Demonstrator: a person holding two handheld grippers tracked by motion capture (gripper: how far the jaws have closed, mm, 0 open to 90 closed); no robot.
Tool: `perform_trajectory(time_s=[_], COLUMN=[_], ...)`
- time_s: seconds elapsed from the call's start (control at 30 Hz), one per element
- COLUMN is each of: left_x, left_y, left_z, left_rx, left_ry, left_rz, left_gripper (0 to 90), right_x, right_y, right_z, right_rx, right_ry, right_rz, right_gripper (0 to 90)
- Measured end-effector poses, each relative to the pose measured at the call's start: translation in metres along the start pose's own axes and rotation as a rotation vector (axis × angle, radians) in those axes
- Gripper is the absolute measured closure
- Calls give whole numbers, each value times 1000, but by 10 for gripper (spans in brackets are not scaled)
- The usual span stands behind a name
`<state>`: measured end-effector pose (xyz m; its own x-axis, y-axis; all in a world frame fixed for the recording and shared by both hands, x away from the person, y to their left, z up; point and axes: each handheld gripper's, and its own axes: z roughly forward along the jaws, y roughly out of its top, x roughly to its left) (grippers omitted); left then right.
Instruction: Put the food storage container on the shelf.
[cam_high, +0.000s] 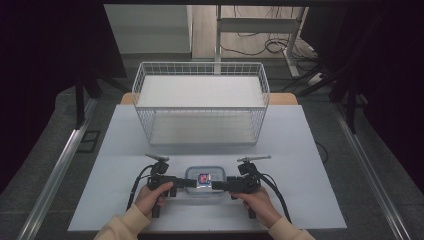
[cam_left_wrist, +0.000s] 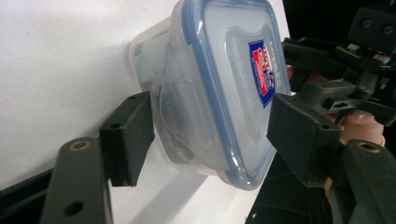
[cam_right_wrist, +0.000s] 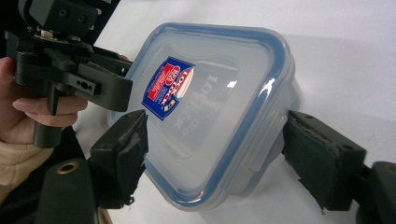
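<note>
A clear plastic container (cam_high: 204, 180) with a blue-rimmed lid and a red and blue label sits near the table's front edge, between both grippers. My left gripper (cam_high: 187, 182) comes in from its left end. In the left gripper view the container (cam_left_wrist: 219, 88) is between the two black pads of my left gripper (cam_left_wrist: 212, 135), and both pads touch it. My right gripper (cam_high: 220, 185) meets the right end. In the right gripper view the pads of my right gripper (cam_right_wrist: 219, 158) clamp the container (cam_right_wrist: 219, 121) across its lid and base. A hand holds each gripper.
A white wire basket (cam_high: 200, 65) stands behind the container at the middle of the white table (cam_high: 300, 150). Dark floor, cables and table legs lie beyond the far edge. The other gripper (cam_left_wrist: 336, 93) shows past the container in the left gripper view.
</note>
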<state>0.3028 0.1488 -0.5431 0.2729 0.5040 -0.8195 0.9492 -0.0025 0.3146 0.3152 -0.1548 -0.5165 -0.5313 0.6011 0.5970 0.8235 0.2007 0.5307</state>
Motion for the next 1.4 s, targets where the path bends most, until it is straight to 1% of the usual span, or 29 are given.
perform_trajectory(time_s=[0.17, 0.23, 0.27, 0.3, 0.37, 0.6, 0.73, 0.9, 1.0, 1.07, 1.13, 1.17, 1.27, 1.4], left_x=[-2, -1, -1, -1, -1, -2, -3, -4, -5, -7, -7, -8, -9, -10], left_y=[0, 0, 0, 0, 0, -1, -1, -2, -3, -4, -4, -5, -5, -6], left_z=[-2, -2, -2, -2, -3, -3, -5, -7, -7, -8, -9, -9, -9, -9], left_rx=[-8, -8, -7, -7, -11, -24, -26, -33, -38, -39, -39, -42, -49, -51], left_ry=[7, 7, 9, 10, 11, 16, 20, 16, 21, 25, 24, 25, 31, 33], left_rz=[6, 5, 6, 5, 6, 12, 21, 31, 35, 47, 50, 52, 52, 51], left_gripper=[353, 361, 383, 383, 398, 417, 430, 460, 466, 470, 478, 484, 485, 485], right_x=[-4, -4, -4, -4, -5, -6, -8, -8, -5, -3, -2, -2, -1, -1], right_y=[0, 0, 0, 0, 1, 0, 0, -1, -3, -5, -5, -6, -7, -7], right_z=[-2, -2, -2, -2, -3, -4, -5, -7, -7, -8, -9, -10, -10, -10], right_rx=[-5, -2, 0, 0, 0, 3, -6, -12, -20, -26, -30, -37, -41, -43], right_ry=[-2, -6, -12, -12, -12, -4, 12, 14, 5, -3, -3, 1, -2, -5], right_rz=[52, 55, 59, 59, 77, 99, 122, 121, 109, 98, 99, 92, 77, 77], right_gripper=[323, 336, 360, 360, 372, 390, 418, 430, 432, 436, 450, 451, 451, 453])
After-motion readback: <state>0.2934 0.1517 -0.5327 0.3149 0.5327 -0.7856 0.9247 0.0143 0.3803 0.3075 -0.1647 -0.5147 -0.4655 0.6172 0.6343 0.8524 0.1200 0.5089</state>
